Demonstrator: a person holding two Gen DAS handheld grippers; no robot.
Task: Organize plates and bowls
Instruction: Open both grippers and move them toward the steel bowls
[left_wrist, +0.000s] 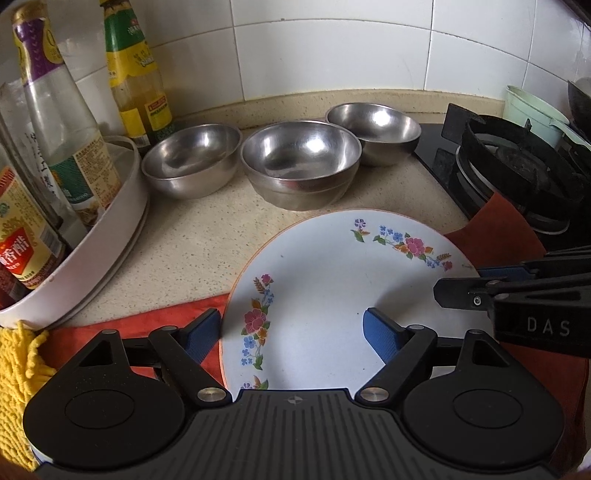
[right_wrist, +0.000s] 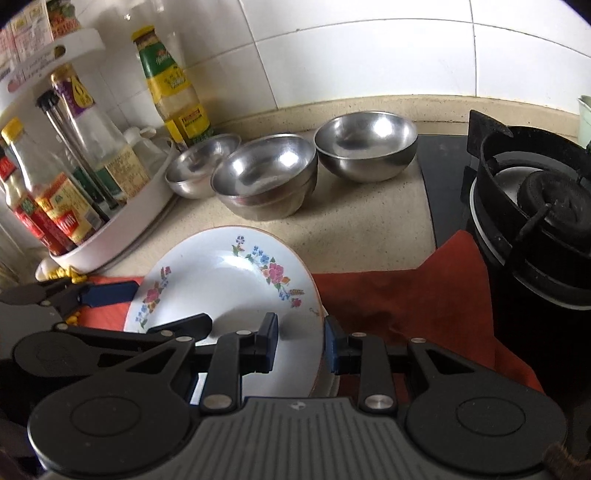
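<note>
A white floral plate (left_wrist: 332, 291) lies on an orange cloth (left_wrist: 140, 321) near the counter's front edge, on top of another white dish (right_wrist: 328, 386). My left gripper (left_wrist: 288, 332) is open, its blue pads straddling the plate's left rim. My right gripper (right_wrist: 301, 343) has its pads on both sides of the plate's (right_wrist: 229, 280) right rim, closed on it. Three steel bowls stand behind: left (left_wrist: 192, 158), middle (left_wrist: 301, 162), right (left_wrist: 373, 129). The middle one is a stack of two.
A white round tray (left_wrist: 110, 236) with sauce bottles stands at the left. A black gas stove burner (left_wrist: 517, 173) is at the right. A yellow mop-like cloth (left_wrist: 18, 373) lies at the front left. White tiled wall behind.
</note>
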